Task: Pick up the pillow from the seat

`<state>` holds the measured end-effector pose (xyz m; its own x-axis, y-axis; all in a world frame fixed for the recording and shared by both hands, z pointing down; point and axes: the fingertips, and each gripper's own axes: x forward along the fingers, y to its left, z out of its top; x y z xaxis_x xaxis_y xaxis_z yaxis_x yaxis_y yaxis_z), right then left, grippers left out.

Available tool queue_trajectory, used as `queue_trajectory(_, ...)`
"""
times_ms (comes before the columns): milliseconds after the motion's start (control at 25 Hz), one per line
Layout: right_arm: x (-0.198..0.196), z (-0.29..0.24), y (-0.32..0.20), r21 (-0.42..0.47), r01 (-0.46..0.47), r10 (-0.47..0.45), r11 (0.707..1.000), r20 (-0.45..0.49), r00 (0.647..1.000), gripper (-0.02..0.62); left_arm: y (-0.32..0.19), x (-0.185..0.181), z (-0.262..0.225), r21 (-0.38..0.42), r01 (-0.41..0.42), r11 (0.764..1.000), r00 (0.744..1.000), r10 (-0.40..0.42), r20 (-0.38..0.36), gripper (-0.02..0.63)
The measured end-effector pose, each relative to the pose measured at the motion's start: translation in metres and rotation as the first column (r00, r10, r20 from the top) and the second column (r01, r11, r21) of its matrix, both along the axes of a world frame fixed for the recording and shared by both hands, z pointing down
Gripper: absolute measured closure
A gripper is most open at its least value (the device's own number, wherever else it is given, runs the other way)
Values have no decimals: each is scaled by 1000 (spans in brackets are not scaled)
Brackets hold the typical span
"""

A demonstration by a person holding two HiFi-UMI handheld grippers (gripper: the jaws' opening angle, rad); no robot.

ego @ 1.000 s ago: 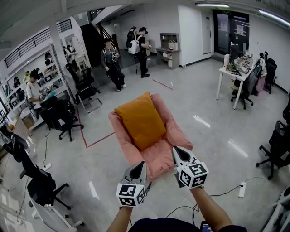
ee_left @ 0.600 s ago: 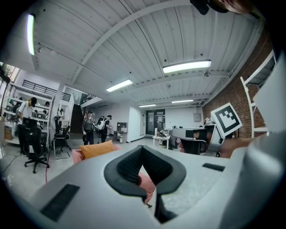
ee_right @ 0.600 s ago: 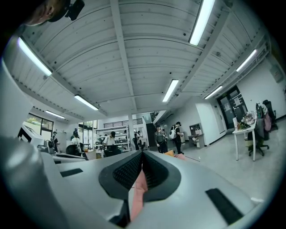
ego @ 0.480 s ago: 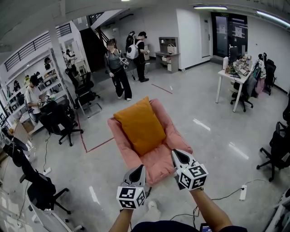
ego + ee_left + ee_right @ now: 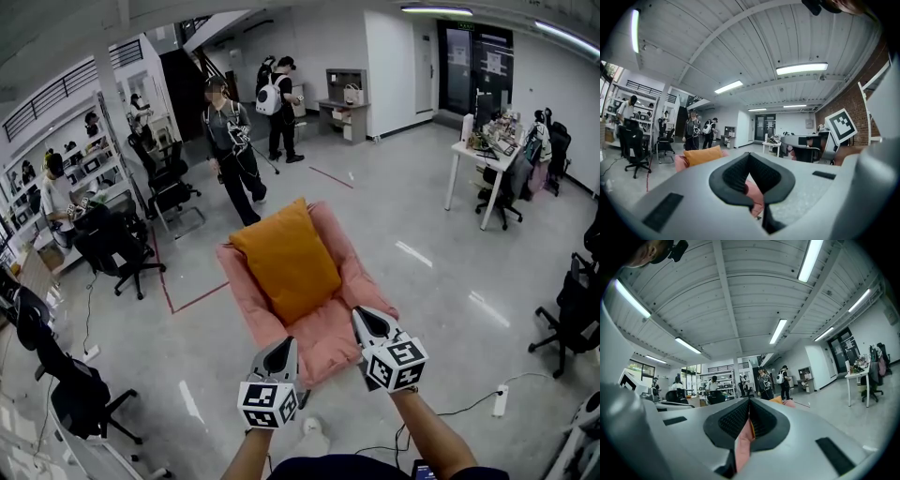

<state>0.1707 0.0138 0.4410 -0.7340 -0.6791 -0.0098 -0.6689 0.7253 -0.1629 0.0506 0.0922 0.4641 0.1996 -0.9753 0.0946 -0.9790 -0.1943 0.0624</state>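
An orange pillow (image 5: 286, 258) leans upright against the back of a pink padded seat (image 5: 330, 330) in the middle of the floor. My left gripper (image 5: 284, 343) hangs just short of the seat's front edge, shut and holding nothing. My right gripper (image 5: 360, 313) hovers over the seat's front right corner, also shut and bare. In the left gripper view the pillow (image 5: 704, 155) shows beyond the shut jaws of the left gripper (image 5: 748, 155). In the right gripper view the right gripper (image 5: 750, 401) points level at the pillow (image 5: 776, 400). Both are well short of the pillow.
A person in grey (image 5: 230, 141) walks close behind the seat; two others (image 5: 278, 94) stand further back. Black office chairs (image 5: 112, 248) and shelves line the left. At the right are a white desk (image 5: 487, 155), another chair (image 5: 572, 314) and a power strip (image 5: 500, 396) with cable.
Both grippers and the head view have advanced toward the seat, which now sits closer. The person in grey has walked nearer behind it. Both grippers stay shut.
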Motion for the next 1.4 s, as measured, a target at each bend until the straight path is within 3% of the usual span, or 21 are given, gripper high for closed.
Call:
queue_trajectory(600,-37,3,-86,-25,12,-13,1000,-18,1000,575,-88,-36,-2,-4,11,1000,1000,-12,-23,601)
queue_trajectory(1400,-130,3,-166,-63,7,-9,998,-47,999,575,-170,-129,-2,-29,-12,1000,998,11,-55,601)
